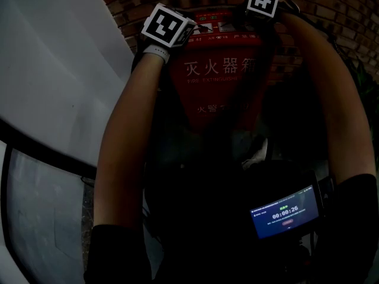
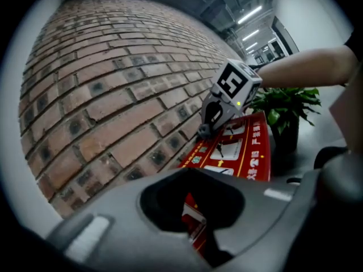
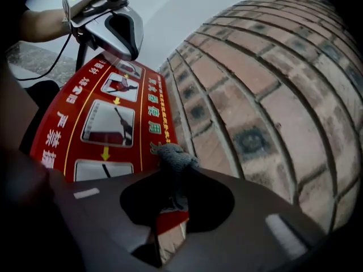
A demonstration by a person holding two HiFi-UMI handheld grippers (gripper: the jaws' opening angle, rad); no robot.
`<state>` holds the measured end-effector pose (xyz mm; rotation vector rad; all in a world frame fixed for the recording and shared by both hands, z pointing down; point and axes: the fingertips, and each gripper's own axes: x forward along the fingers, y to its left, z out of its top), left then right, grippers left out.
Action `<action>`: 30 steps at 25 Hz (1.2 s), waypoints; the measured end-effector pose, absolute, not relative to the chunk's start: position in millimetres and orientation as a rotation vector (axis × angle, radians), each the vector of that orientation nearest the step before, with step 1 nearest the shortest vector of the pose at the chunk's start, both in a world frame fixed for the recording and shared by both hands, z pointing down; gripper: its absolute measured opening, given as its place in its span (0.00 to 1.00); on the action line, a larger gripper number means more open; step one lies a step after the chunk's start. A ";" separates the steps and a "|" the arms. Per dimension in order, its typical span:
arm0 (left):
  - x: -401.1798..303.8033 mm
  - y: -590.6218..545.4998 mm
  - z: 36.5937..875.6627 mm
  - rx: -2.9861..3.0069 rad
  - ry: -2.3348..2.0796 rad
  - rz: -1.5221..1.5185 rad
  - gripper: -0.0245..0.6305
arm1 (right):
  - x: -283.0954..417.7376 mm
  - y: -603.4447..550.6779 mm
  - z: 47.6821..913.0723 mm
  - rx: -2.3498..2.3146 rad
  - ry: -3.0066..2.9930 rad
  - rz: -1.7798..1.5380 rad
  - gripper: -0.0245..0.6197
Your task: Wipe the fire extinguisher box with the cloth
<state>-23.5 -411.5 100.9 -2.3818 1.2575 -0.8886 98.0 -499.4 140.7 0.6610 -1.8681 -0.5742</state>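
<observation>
Box [image 1: 219, 70]: red, against brick wall [image 2: 102, 95], under both grippers.
Cloth [image 3: 173, 157]: grey, bunched, over the box top's edge by the wall.
Right gripper [image 3: 170, 208]: jaws clamped on the cloth.
Left gripper [image 2: 195, 231]: jaws together, nothing between them, over the box top.

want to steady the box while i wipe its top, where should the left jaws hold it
Grip the red box by its top's front edge, toward the left end, from the front and above. The back runs close along the brick wall, leaving little room there, and the right gripper holds the cloth at that back edge, so the front left is likely clear.
</observation>
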 end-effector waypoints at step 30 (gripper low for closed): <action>-162.3 -377.7 123.3 -2.374 1.494 -0.851 0.04 | -144.7 -428.5 116.8 0.442 -2.089 -0.747 0.14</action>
